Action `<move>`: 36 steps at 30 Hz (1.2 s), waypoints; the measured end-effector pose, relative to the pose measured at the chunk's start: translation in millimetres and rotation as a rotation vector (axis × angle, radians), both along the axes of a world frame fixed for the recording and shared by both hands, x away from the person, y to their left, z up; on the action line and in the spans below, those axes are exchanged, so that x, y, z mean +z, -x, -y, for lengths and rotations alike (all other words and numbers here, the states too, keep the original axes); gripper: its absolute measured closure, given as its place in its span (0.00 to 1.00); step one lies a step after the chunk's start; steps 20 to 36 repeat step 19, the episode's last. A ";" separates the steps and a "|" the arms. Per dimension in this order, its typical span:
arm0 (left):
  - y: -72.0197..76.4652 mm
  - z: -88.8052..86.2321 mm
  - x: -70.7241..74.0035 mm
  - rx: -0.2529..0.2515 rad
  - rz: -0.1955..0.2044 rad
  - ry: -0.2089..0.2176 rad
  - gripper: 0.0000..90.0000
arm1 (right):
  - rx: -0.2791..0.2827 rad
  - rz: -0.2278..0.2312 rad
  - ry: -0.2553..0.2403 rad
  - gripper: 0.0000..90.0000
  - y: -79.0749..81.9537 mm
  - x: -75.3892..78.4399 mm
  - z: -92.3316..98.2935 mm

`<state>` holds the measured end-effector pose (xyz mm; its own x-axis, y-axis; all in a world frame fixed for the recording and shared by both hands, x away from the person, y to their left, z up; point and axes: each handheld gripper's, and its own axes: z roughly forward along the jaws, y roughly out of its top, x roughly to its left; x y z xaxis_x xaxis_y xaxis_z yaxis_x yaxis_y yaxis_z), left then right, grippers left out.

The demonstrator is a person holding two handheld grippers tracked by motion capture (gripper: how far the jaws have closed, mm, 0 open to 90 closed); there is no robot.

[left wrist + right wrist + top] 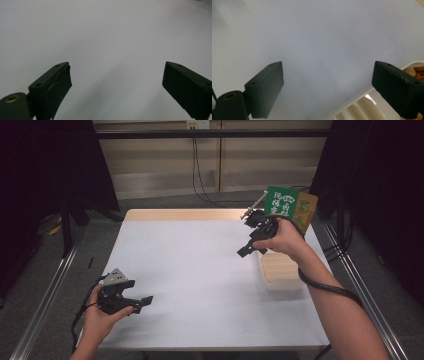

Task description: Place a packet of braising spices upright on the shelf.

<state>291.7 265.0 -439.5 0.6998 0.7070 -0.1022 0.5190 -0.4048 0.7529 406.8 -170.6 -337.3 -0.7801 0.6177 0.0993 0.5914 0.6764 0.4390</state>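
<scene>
White table [200,270] lies bare between both wide-open, empty grippers, the left gripper [141,302] at seven o'clock, the right gripper [248,249] over the ribbed cream tray [280,272] at three o'clock, seemingly approaching; next, likely descend onto it.

White characters on green packet [281,201], illegible

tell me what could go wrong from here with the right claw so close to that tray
1. The right claw hangs open beside the near corner of the white ribbed tray; a careless drop could clip its rim and shove it.
2. The tray sits close to the table's right edge, so a push might send it off.
3. The green packet stands behind the right hand and could be knocked over.
</scene>
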 end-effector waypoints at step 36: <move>-1.1 0.5 -2.1 -0.008 -0.009 -0.013 0.09 | 0.015 0.029 -0.139 0.10 37.6 -46.6 -21.9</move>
